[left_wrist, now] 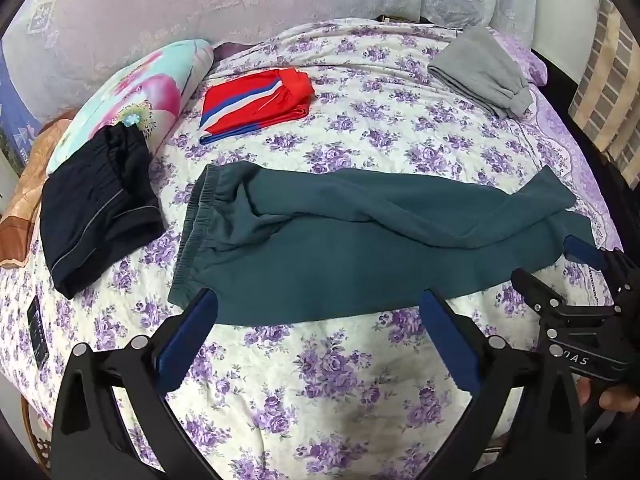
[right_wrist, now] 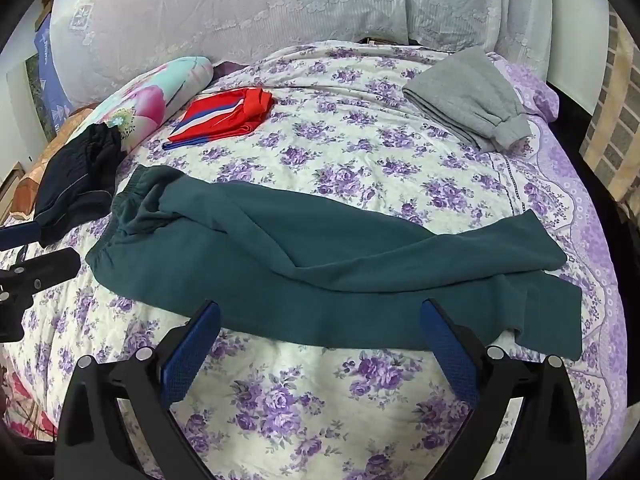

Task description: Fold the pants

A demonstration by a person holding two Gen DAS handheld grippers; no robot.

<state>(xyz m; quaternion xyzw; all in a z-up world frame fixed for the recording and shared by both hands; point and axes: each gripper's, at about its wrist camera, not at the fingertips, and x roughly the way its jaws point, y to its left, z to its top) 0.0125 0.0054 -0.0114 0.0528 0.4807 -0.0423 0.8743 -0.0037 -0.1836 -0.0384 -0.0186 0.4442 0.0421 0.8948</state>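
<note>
Teal pants (left_wrist: 360,240) lay lengthwise across the floral bed (left_wrist: 340,380), one leg folded over the other, waistband towards the black shorts (left_wrist: 96,212). Left gripper (left_wrist: 318,304) hovered at the near edge of the pants, fingers (left_wrist: 188,344) spread wide and holding nothing. Right gripper (right_wrist: 320,316) stood likewise at the near edge by the leg ends, fingers wide and empty. Red shorts (left_wrist: 256,104) and grey pants (left_wrist: 480,72) lay folded well beyond.

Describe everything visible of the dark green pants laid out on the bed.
The dark green pants look like soft fleece, with a gathered elastic waistband at the left and leg ends at the right. They lie flat on the floral bedspread, folded lengthwise, the upper leg rumpled and askew over the lower. Neither open gripper touches them.
</note>
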